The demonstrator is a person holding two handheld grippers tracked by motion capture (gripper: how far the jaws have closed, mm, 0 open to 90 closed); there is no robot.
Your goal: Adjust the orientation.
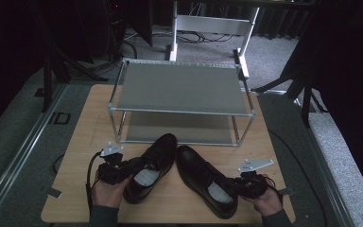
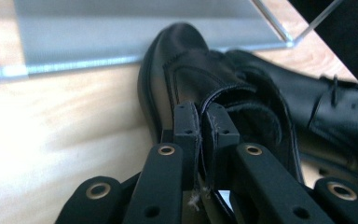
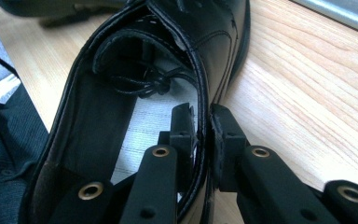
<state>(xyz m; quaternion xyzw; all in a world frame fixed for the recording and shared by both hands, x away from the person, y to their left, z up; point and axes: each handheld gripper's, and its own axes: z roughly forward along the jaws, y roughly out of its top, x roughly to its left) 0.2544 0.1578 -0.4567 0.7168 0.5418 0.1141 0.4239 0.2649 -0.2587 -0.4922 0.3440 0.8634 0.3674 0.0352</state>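
Two black leather shoes lie side by side on the wooden table (image 1: 85, 137), toes pointing at the rack. My left gripper (image 1: 123, 169) is shut on the collar of the left shoe (image 1: 152, 165); in the left gripper view its jaws pinch the thin leather edge of that left shoe (image 2: 186, 79) at the left gripper (image 2: 201, 123) tips. My right gripper (image 1: 236, 183) is shut on the side wall of the right shoe (image 1: 203, 182). In the right gripper view one jaw of the right gripper (image 3: 203, 122) sits inside the right shoe (image 3: 121, 107), one outside.
A two-tier metal shoe rack (image 1: 179, 87) with grey shelves stands at the table's far half, just beyond the toes. The lower shelf edge (image 2: 74, 63) runs close behind the left shoe. A white desk frame (image 1: 212, 23) stands on the floor behind.
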